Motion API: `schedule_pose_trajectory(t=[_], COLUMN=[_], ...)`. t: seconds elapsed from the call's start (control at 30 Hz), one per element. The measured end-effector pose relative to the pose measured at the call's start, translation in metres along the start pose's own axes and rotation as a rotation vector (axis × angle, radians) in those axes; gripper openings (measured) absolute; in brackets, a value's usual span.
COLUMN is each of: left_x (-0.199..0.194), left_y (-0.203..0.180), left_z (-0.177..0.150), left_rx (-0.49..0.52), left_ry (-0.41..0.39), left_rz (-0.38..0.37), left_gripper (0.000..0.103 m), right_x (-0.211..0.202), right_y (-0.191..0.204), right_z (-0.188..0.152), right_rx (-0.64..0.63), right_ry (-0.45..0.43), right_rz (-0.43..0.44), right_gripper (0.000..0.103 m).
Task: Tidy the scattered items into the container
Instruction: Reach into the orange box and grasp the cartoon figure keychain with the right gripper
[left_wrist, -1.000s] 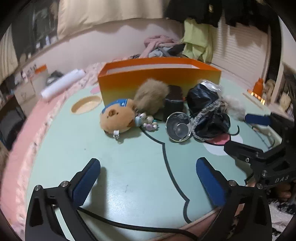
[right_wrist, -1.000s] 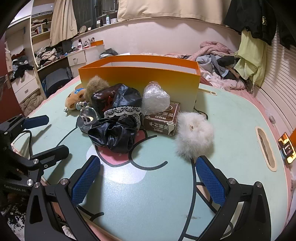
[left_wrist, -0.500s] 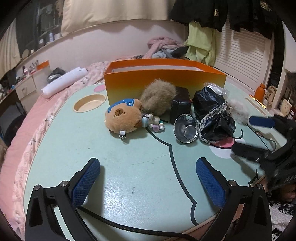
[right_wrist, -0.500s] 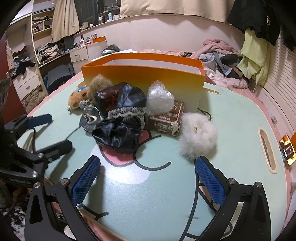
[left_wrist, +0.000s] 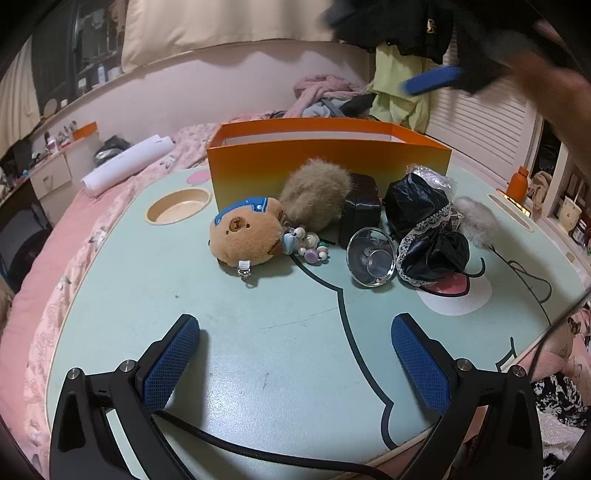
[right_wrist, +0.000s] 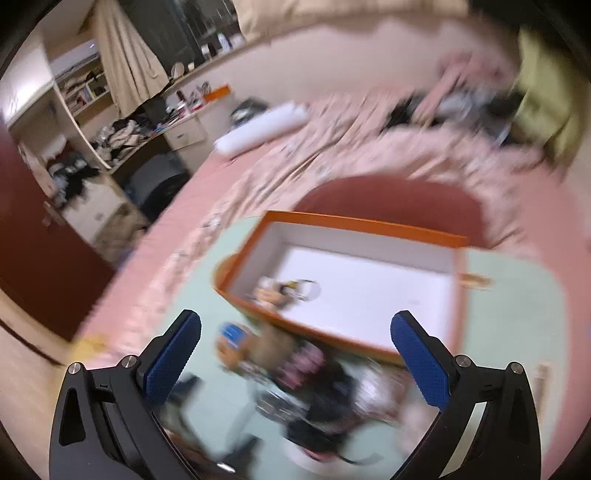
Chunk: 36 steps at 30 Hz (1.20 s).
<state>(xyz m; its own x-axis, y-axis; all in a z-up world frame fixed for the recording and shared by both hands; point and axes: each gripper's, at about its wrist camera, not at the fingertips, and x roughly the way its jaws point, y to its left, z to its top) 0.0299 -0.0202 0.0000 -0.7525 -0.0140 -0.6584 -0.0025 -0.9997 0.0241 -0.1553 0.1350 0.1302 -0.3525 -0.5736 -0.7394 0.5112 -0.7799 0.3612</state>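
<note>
An orange box (left_wrist: 328, 166) stands at the back of the mint-green table (left_wrist: 258, 332). In front of it lie a brown plush toy (left_wrist: 245, 236), a tan fur ball (left_wrist: 314, 197), a bead charm (left_wrist: 308, 247), a dark box (left_wrist: 360, 214), a shiny metal cup (left_wrist: 371, 260), a black lace-trimmed cloth (left_wrist: 428, 229) and a grey-white fur ball (left_wrist: 476, 221). My left gripper (left_wrist: 295, 363) is open, low over the near table. My right gripper (right_wrist: 295, 363) is open, high above the orange box (right_wrist: 351, 288), whose white inside holds a small keyring item (right_wrist: 288, 290). That view is blurred.
A round cup recess (left_wrist: 179, 210) is set into the table at left. A pink bedspread (left_wrist: 74, 251) surrounds the table, with a white paper roll (left_wrist: 127, 166) beyond it. A person's arm (left_wrist: 554, 99) crosses the upper right. A slot recess (left_wrist: 511, 212) is at the right edge.
My right gripper has swung up from table level at the right to high above the orange box, now looking down into it. The left gripper has barely moved.
</note>
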Motion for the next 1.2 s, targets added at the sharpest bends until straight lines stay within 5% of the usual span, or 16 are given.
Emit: schedule_pose_trajectory(t=[0.13, 0.2, 0.6, 0.77, 0.83, 1.2], left_x=[0.000, 0.000, 0.002, 0.002, 0.002, 0.003], left_y=[0.000, -0.001, 0.000, 0.001, 0.001, 0.001], left_z=[0.001, 0.001, 0.001, 0.003, 0.003, 0.004], left_rx=[0.001, 0.001, -0.004, -0.004, -0.003, 0.000], left_ry=[-0.005, -0.007, -0.005, -0.006, -0.007, -0.010], left_rz=[-0.003, -0.005, -0.010, -0.013, -0.012, -0.012], left_gripper=[0.103, 0.103, 0.103, 0.103, 0.103, 0.103], right_x=[0.066, 0.095, 0.160, 0.158, 0.156, 0.116], right_y=[-0.012, -0.014, -0.006, 0.002, -0.002, -0.021], right_z=[0.021, 0.021, 0.026, 0.027, 0.030, 0.042], right_rx=[0.135, 0.162, 0.134, 0.052, 0.082, 0.126], right_ry=[0.213, 0.292, 0.536, 0.554, 0.554, 0.358], right_rz=[0.071, 0.082, -0.032, -0.074, -0.017, 0.000], right_gripper=[0.073, 0.068, 0.066, 0.059, 0.036, 0.026])
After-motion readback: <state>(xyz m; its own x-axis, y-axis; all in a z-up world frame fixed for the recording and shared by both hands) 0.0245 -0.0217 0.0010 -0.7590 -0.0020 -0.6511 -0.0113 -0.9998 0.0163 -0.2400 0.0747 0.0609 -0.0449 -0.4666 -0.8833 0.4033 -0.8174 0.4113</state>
